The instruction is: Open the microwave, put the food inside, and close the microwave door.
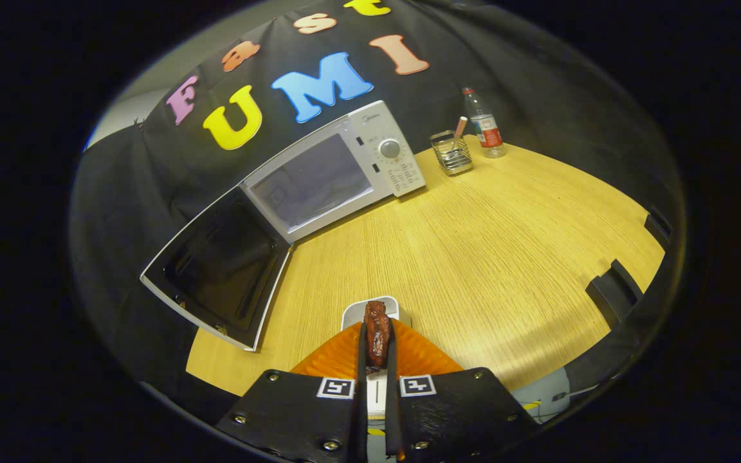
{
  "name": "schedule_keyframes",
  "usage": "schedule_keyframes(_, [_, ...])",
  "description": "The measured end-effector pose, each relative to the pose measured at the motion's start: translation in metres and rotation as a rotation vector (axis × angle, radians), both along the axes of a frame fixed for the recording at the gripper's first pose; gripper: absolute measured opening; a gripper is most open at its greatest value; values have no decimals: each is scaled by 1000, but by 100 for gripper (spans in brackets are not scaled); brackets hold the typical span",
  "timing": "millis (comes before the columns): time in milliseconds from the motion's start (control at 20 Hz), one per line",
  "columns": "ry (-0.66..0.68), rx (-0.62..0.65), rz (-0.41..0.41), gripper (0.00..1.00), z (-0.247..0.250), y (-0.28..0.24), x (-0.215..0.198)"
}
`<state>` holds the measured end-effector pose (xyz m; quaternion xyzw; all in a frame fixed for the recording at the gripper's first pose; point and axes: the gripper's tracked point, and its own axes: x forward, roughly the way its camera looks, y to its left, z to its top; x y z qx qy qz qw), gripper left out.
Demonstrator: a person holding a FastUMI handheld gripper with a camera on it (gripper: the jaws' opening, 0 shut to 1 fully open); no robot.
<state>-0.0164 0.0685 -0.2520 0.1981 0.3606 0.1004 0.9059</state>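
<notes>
Gripper view: one gripper (pixel 377 350) shows at the near edge, its two fingers (pixel 362 360) drawn close together and clamped on a single dark reddish-brown piece of food (pixel 377 331), which stands upright between them and pokes out just past their tips. Under the food lies one small white dish (pixel 398 305), only its far rim clear of the fingers; whether the food touches it I cannot tell. There is one wooden table (pixel 486 257), light in colour. At its far left stands one white microwave (pixel 345 170), with a single round dial (pixel 390 149) on the control panel at its right end. Its door (pixel 222 270) is swung wide open to the left and hangs out past the table's left edge, the dark inner face turned toward the gripper. The oven cavity (pixel 316 183) looks pale and I can make out nothing inside it. To the right of the microwave, at the far edge of the table, sits one wire-mesh holder (pixel 452 154) with one stick-like item (pixel 459 127) standing tilted in it. Just beside that, further right, stands one clear plastic bottle (pixel 484 125), upright. Two dark brackets (pixel 612 289) grip the table's right edge, one nearer and one farther.
</notes>
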Motion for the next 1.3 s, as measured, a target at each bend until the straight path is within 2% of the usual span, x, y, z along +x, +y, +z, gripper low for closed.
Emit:
schedule_keyframes(100, [-18, -32, 32, 11, 4, 4, 1])
schedule_keyframes(150, [-35, -63, 12, 11, 7, 1, 3])
schedule_keyframes(200, [-41, -78, 4, 3, 11, -1, 4])
schedule_keyframes(350, [-31, -100, -2, 3, 11, 1, 9])
schedule_keyframes(600, [-73, -15, -72, 3, 49, 6, 17])
schedule_keyframes(850, [-144, 88, -106, 3, 88, 25, 43])
schedule_keyframes(1300, [-197, 171, -76, 3, 105, 80, 110])
